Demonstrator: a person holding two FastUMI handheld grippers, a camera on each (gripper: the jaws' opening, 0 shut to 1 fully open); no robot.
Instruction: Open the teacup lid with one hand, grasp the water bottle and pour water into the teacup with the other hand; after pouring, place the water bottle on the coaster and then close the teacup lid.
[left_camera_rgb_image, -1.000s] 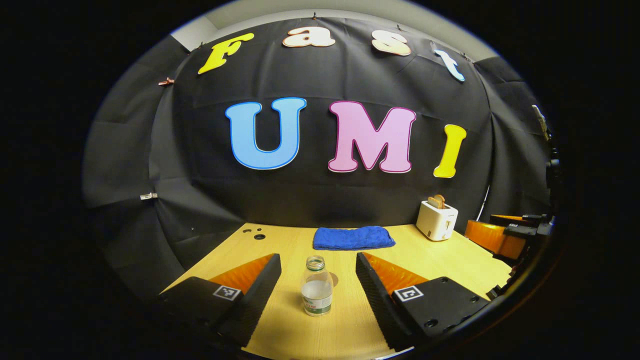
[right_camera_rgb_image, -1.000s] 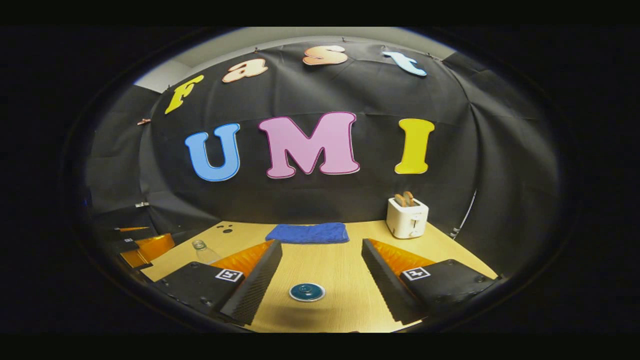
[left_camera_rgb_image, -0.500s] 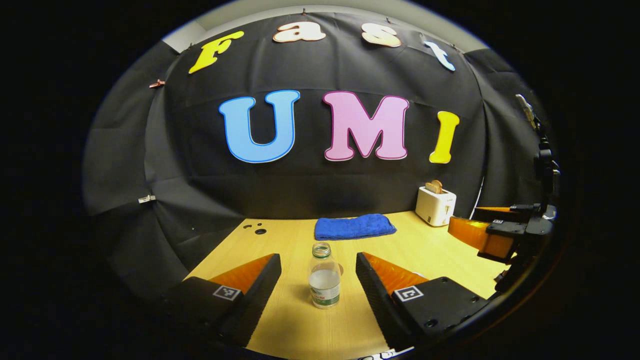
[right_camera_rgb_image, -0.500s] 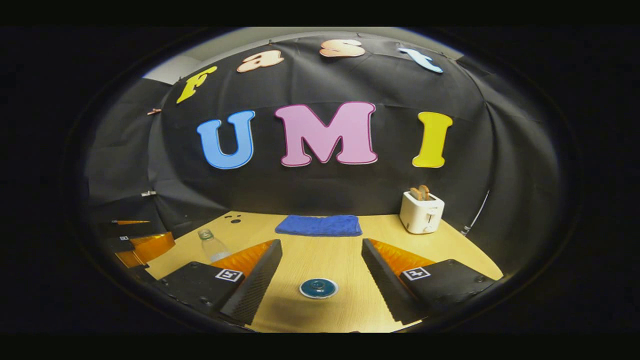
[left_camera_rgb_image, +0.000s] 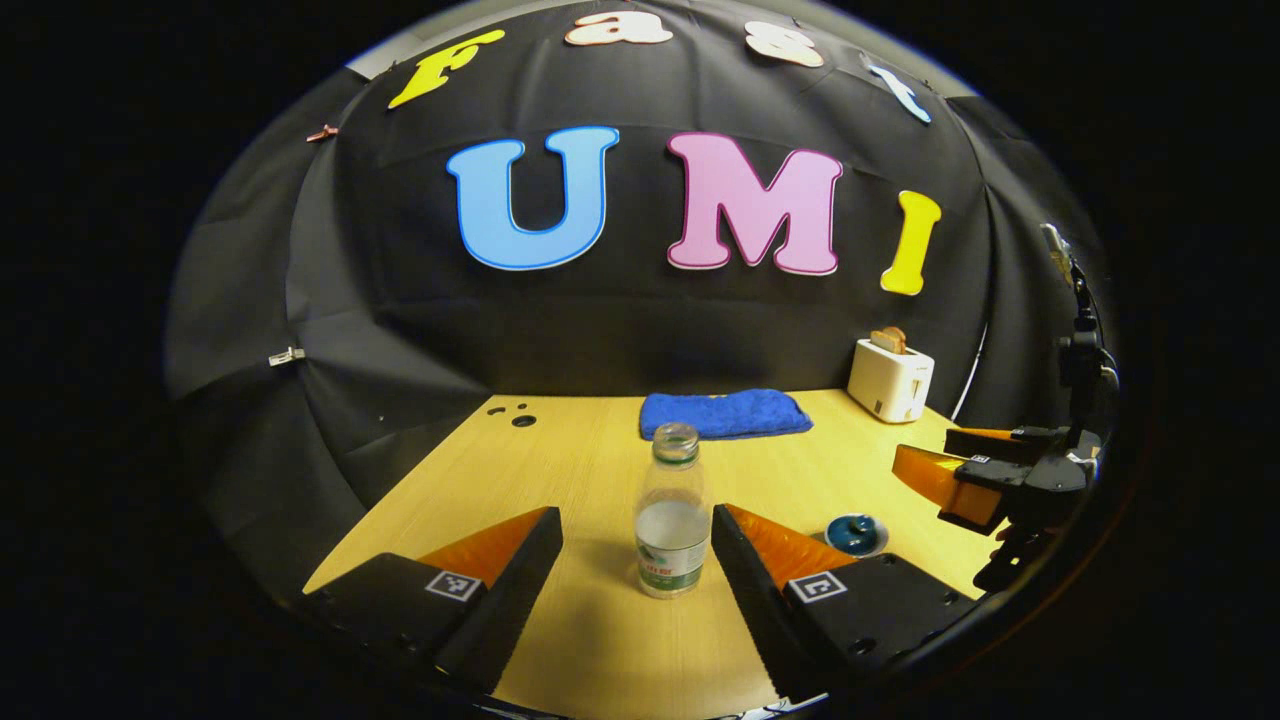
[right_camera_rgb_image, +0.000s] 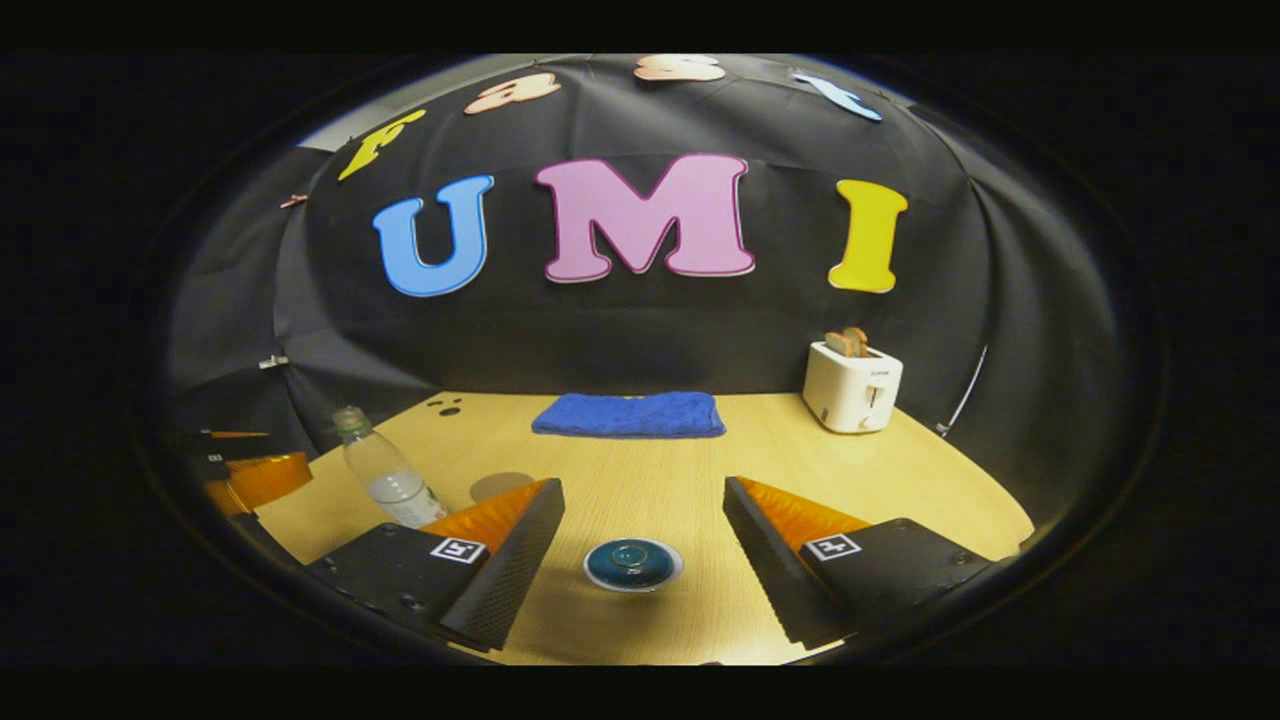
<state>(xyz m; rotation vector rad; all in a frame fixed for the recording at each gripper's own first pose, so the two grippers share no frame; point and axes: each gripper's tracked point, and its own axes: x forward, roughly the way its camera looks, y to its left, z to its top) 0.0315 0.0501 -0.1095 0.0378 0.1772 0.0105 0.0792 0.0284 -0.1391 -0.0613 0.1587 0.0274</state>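
- Your left gripper (left_camera_rgb_image: 637, 525) sits low in the left gripper view with its jaws spread wide, fingers at the bottom left and bottom right of the frame.
- The bottle (left_camera_rgb_image: 673, 520) stands upright on the table (left_camera_rgb_image: 560, 470) between those fingers, capless and part full; it stands close beside the right finger, and you cannot tell whether they touch. The left finger is clear of it.
- Nothing is gripped by your left gripper.
- In the same view the teacup (left_camera_rgb_image: 856, 533) with its blue lid shows at lower right, just past the right finger, with your right gripper (left_camera_rgb_image: 960, 470) above it near the right edge.
- Your right gripper (right_camera_rgb_image: 643, 525) is also spread wide in the right gripper view, holding nothing.
- The teacup (right_camera_rgb_image: 632, 563), lid on, sits at bottom centre of that frame between the two fingers, touching neither.
- In the right gripper view the bottle (right_camera_rgb_image: 385, 478) appears at left, leaning in the fisheye, with your left gripper (right_camera_rgb_image: 245, 470) at the far left edge beside it.
- A round coaster (right_camera_rgb_image: 501, 486) lies on the table (right_camera_rgb_image: 640, 470) just right of the bottle, behind the left finger.
- A blue towel (right_camera_rgb_image: 630, 413) lies at the back centre and a toaster (right_camera_rgb_image: 851, 385) stands at the back right.
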